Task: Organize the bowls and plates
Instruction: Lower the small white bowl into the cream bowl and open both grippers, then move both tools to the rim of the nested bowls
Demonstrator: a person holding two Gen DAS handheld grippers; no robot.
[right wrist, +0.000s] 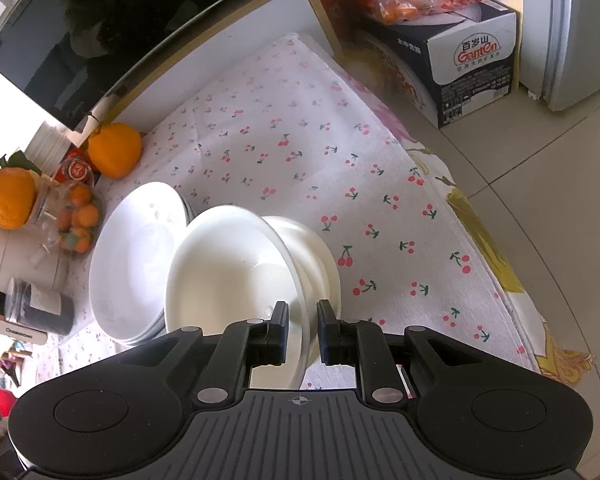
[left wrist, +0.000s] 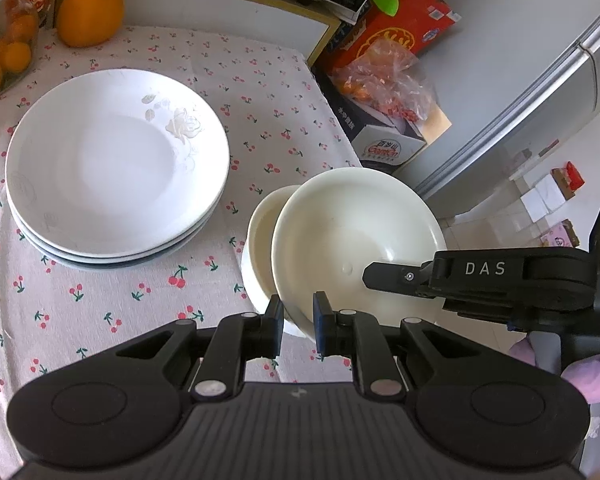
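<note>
**Both grippers pinching the tilted cream bowl**

My left gripper [left wrist: 298,322] is clamped on the near rim of the glossy cream ceramic bowl [left wrist: 356,228]; my right gripper [right wrist: 302,328] pinches the same rim from the other side. The bowl tilts, its mouth facing up toward me, resting in a second cream bowl [left wrist: 260,240] on the cherry-print tablecloth [left wrist: 120,300]. Just left stands a stack of white rose-patterned plates [left wrist: 116,160]. A large orange [left wrist: 90,12] sits well behind.

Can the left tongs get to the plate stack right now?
Probably not yet: the left tongs are shut on the cream bowl's rim. Otherwise, bare cloth lies between them and the plate stack.
</note>
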